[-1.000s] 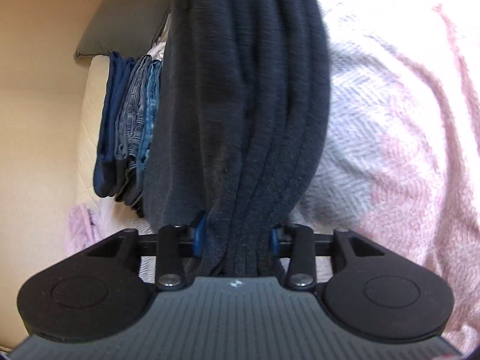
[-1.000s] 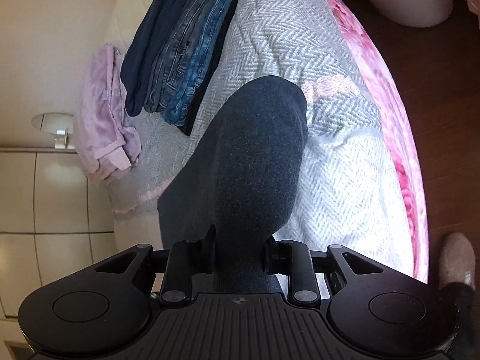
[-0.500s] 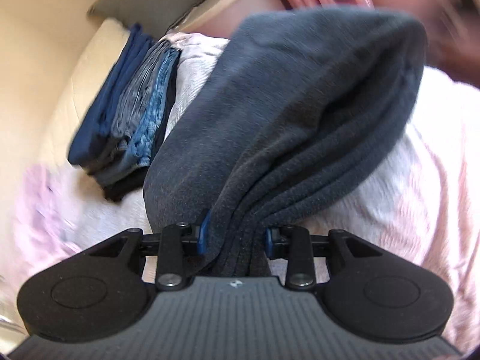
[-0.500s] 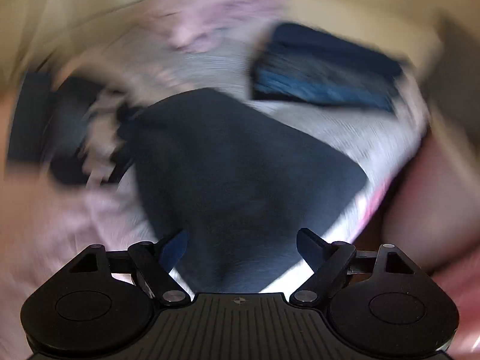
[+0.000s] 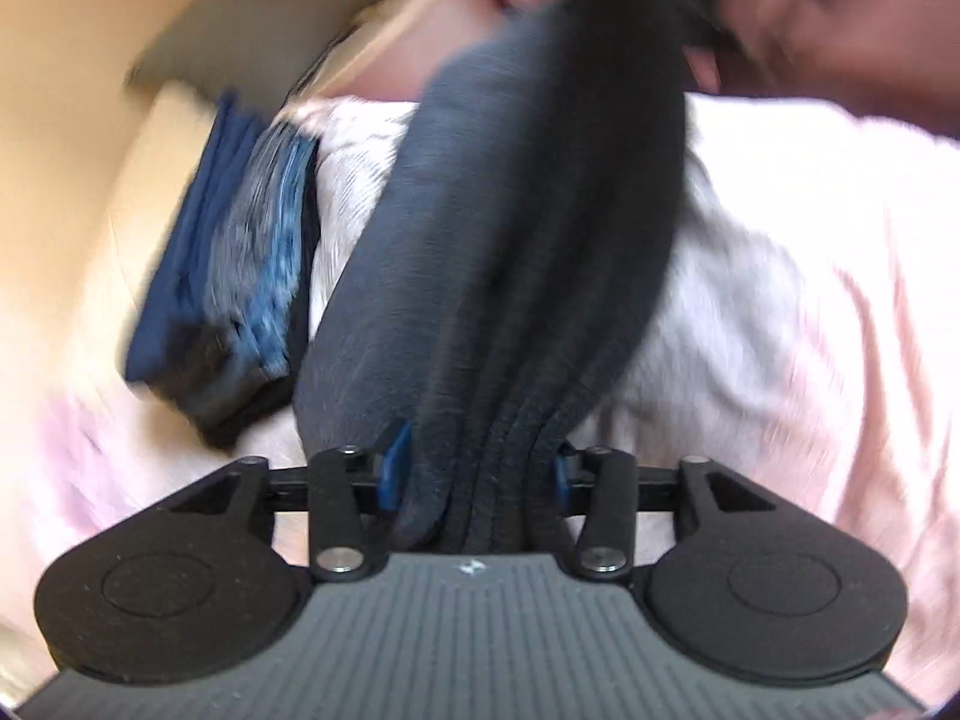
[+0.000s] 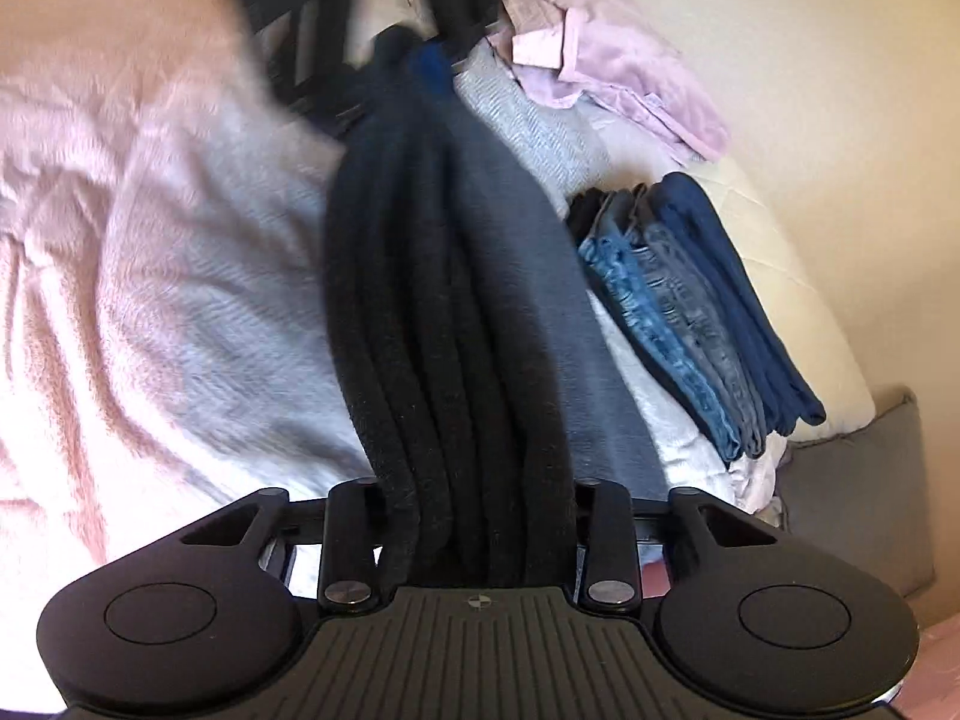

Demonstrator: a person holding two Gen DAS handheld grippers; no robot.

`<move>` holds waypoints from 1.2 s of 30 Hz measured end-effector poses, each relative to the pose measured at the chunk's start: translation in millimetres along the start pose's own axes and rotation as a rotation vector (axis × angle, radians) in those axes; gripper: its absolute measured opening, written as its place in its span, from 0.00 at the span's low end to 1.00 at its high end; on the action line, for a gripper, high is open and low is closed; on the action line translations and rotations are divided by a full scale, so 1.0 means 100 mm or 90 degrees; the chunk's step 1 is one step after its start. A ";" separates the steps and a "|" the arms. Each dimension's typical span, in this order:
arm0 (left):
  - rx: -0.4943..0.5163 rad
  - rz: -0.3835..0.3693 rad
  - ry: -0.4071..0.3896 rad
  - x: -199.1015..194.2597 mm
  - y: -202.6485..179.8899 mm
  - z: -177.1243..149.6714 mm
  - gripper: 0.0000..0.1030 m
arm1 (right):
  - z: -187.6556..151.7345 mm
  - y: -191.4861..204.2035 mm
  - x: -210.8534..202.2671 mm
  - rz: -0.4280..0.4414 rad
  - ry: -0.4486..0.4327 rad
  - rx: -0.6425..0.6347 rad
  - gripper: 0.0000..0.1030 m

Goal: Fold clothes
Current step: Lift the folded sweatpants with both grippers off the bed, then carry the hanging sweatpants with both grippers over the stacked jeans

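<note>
A dark grey knit garment [image 5: 510, 240], folded into several thick layers, hangs stretched above the bed between both grippers. My left gripper [image 5: 477, 471] has one bunched end filling its jaws, which are opening, and the fabric still touches both blue pads. The other end [image 6: 456, 300] of the garment fills my right gripper [image 6: 474, 516], whose jaws are closing on it. In the right wrist view the far end runs up to the blurred left gripper [image 6: 429, 69]. A person's blurred hand [image 5: 840, 30] shows at the top of the left wrist view.
A stack of folded jeans and dark blue clothes [image 6: 690, 312] [image 5: 240, 264] lies on the bed beside the garment. A crumpled lilac shirt [image 6: 618, 60] lies beyond it. A pink and pale grey blanket [image 6: 150, 240] covers the bed. A grey cushion [image 6: 858, 480] sits by the beige wall.
My right gripper let go, swung round with a big roll and took the garment's other end. My left gripper rose a little, and its jaws widened on the bundle.
</note>
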State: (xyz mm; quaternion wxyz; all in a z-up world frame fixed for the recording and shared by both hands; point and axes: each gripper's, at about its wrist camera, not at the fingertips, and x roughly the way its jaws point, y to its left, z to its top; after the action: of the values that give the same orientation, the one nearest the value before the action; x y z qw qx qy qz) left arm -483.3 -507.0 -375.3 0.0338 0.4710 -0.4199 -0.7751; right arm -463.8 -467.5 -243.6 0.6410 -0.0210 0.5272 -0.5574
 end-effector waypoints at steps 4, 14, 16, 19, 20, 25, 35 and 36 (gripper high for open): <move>0.114 0.078 0.031 0.03 -0.29 0.09 0.45 | 0.05 -0.23 -0.09 0.026 -0.003 -0.007 0.32; -0.005 0.053 0.026 -0.58 0.14 0.42 0.26 | 0.17 -0.88 -0.51 0.072 -0.008 -0.037 0.30; -0.023 0.050 0.017 -0.77 0.26 0.50 0.26 | 0.21 -1.06 -0.66 0.077 -0.009 -0.042 0.30; -0.055 0.057 0.003 -1.03 0.50 0.62 0.26 | 0.30 -1.30 -0.90 0.073 -0.015 -0.050 0.30; -0.062 0.063 0.001 -1.11 0.59 0.66 0.26 | 0.33 -1.37 -0.98 0.068 -0.018 -0.053 0.30; -0.082 0.114 -0.005 -1.38 1.12 0.83 0.26 | 0.49 -1.77 -1.31 0.038 -0.038 -0.067 0.30; -0.144 0.218 0.079 -0.50 2.78 1.12 0.26 | 0.82 -3.27 -0.46 0.005 -0.169 -0.111 0.30; -0.157 0.223 0.094 -0.33 2.96 1.15 0.26 | 0.85 -3.47 -0.26 0.014 -0.181 -0.112 0.30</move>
State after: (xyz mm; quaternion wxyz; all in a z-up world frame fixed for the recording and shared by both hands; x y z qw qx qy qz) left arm -653.7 -612.2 -127.0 0.2556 0.4385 -0.3938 -0.7663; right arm -640.0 -626.5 24.0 0.7110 -0.1500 0.4778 -0.4937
